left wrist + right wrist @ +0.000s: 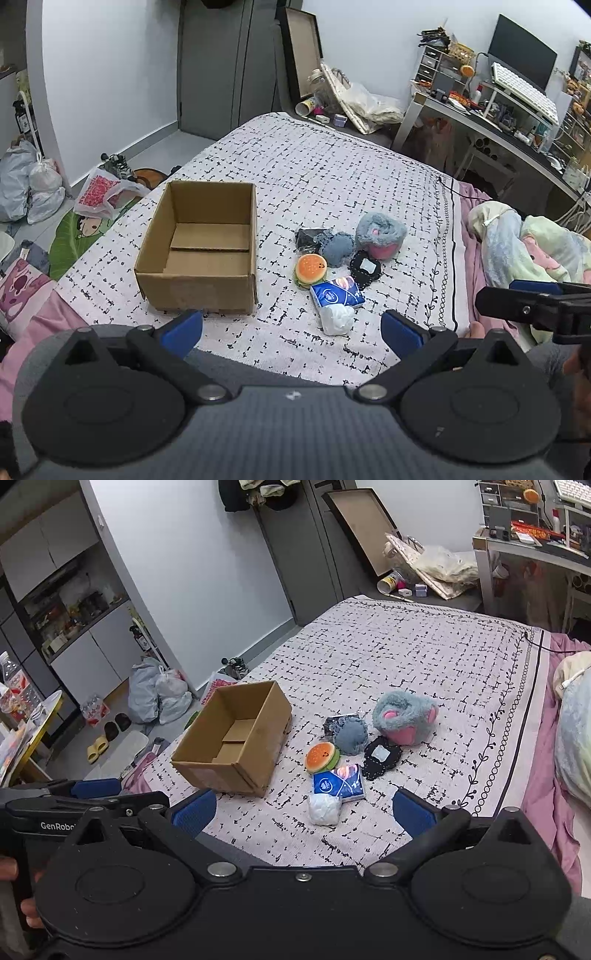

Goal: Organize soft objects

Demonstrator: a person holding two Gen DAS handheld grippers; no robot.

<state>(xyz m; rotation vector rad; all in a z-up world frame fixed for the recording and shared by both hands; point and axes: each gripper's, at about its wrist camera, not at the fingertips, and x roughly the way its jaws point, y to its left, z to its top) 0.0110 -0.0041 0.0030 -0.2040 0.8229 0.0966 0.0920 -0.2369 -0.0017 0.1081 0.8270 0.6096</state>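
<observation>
An open, empty cardboard box (201,245) (236,738) sits on the bed. To its right lies a cluster of soft things: a burger toy (311,269) (322,757), a blue tissue pack (338,293) (338,783), a white crumpled bag (337,319) (324,809), a grey-blue pouch (337,249) (350,734), a black lace-edged piece (365,268) (382,757) and a fluffy grey-pink plush (382,232) (404,718). My left gripper (291,332) is open and empty, held back from the cluster. My right gripper (303,812) is open and empty, near the white bag.
The bed cover (332,166) is white with black marks. A rumpled blanket (532,243) lies at the right. Bags (29,184) and clutter sit on the floor left. A desk (498,107) stands far right.
</observation>
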